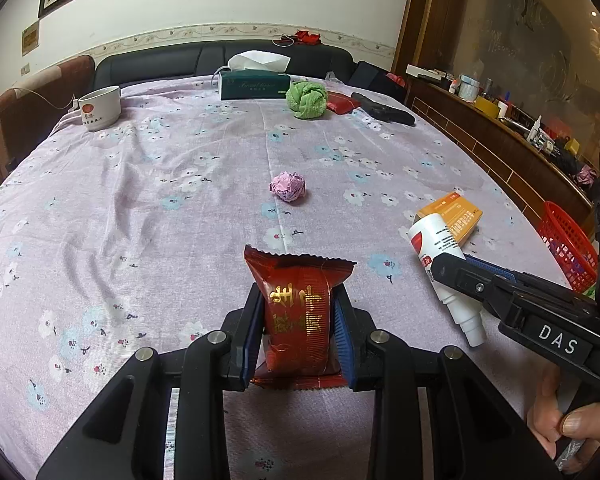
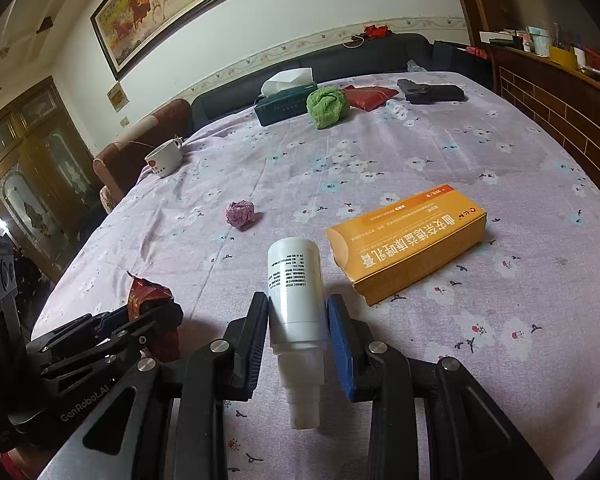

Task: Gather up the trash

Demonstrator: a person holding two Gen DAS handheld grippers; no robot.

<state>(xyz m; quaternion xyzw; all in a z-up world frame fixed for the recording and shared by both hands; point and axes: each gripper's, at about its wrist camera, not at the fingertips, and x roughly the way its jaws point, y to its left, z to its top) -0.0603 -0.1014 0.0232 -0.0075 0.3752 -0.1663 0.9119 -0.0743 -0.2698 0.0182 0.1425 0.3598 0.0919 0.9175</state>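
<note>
Left wrist: left gripper [image 1: 299, 328] clamped on crinkly red foil snack wrapper [image 1: 298, 312], near side of crumpled pink paper ball [image 1: 288, 187]; probably bound for red mesh basket [image 1: 568, 248].

Right wrist: right gripper [image 2: 298, 330] straddles white plastic spray bottle [image 2: 298, 300], pads touching, right of ball; likely pinched for lifting.

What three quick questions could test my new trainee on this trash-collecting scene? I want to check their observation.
1. True or false: the left gripper holds a red snack wrapper.
2. What does the right gripper straddle?
3. Which lies nearest the white bottle: A mug, B orange box, C tissue box?

Key: 1 true; 2 the white bottle; 3 B.
</note>
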